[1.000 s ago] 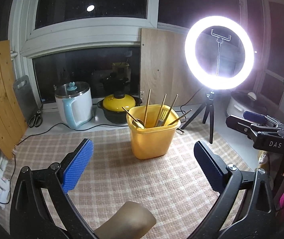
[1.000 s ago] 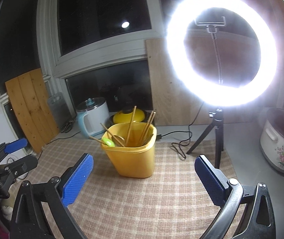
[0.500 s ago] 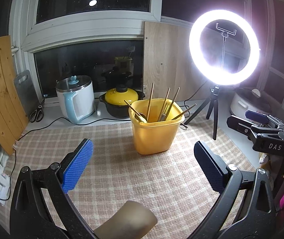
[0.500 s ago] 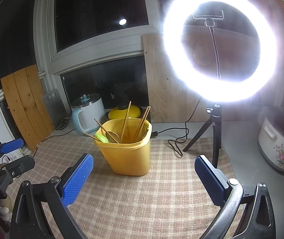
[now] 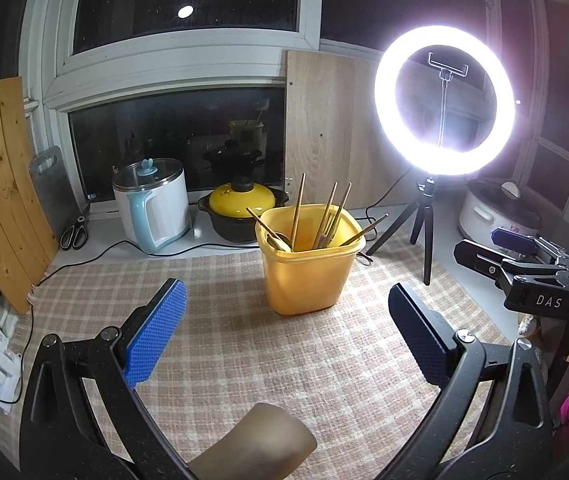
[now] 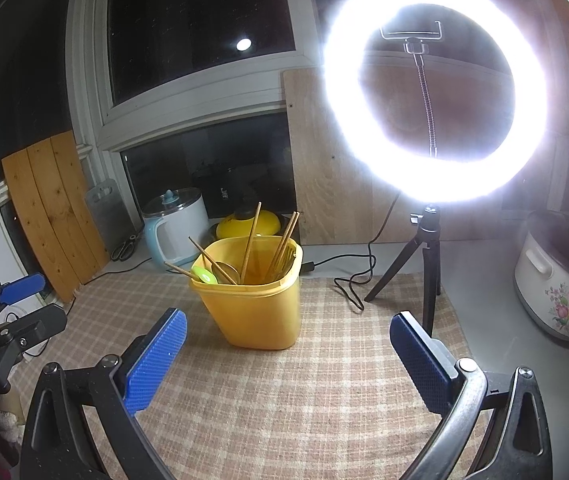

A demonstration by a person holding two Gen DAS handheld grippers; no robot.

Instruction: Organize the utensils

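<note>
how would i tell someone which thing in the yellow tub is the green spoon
Start at the checked mat in front of the window, where one yellow tub stands with chopsticks sticking up. At the tub's near-left rim lies the green spoon. It is the only bright lime, rounded piece there; its neighbours are thin brown sticks and a dull metal spoon.
</note>
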